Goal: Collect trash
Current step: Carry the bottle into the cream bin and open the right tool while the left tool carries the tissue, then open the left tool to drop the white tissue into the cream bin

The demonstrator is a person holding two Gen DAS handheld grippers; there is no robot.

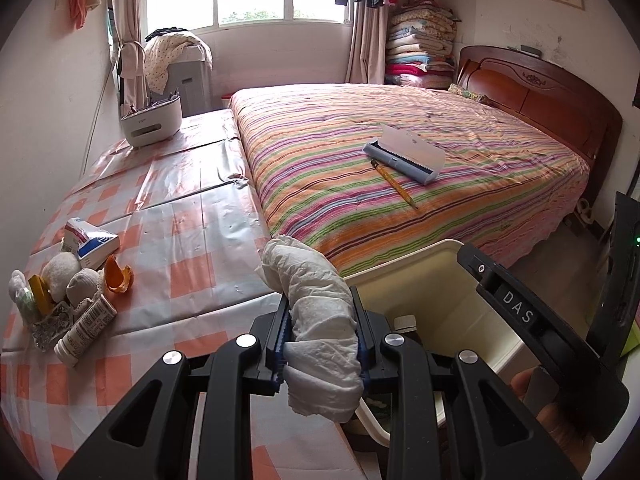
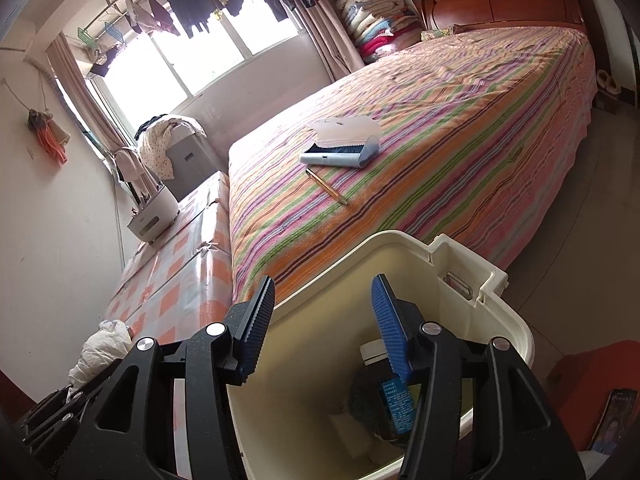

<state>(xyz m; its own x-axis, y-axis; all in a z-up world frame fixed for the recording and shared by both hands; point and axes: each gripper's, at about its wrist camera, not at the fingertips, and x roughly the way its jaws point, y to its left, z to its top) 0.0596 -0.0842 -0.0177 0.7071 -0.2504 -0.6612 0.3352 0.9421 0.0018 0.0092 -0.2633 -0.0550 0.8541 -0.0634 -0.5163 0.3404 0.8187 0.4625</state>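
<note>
My left gripper (image 1: 320, 297) is shut on a crumpled white tissue (image 1: 320, 312) at the edge of the checked table (image 1: 192, 216), just left of the cream bin (image 1: 404, 258). More trash lies at the table's left: an orange peel (image 1: 118, 274), small boxes (image 1: 90, 240), a white tube (image 1: 86, 330) and tissue balls. In the right wrist view my right gripper (image 2: 325, 314) stands open above the bin (image 2: 400, 236), with nothing pressed between its blue pads (image 2: 390, 320). A dark bottle (image 2: 380, 396) with a white cap lies inside the bin below. The tissue (image 2: 102, 348) shows at lower left.
A bed with a striped sheet (image 1: 400, 128) fills the middle, with an open pencil case (image 1: 404, 154) and a pencil (image 1: 394, 184) on it. A white desk organiser (image 1: 152, 120) stands at the table's far end. A phone (image 2: 614, 420) lies on the floor at right.
</note>
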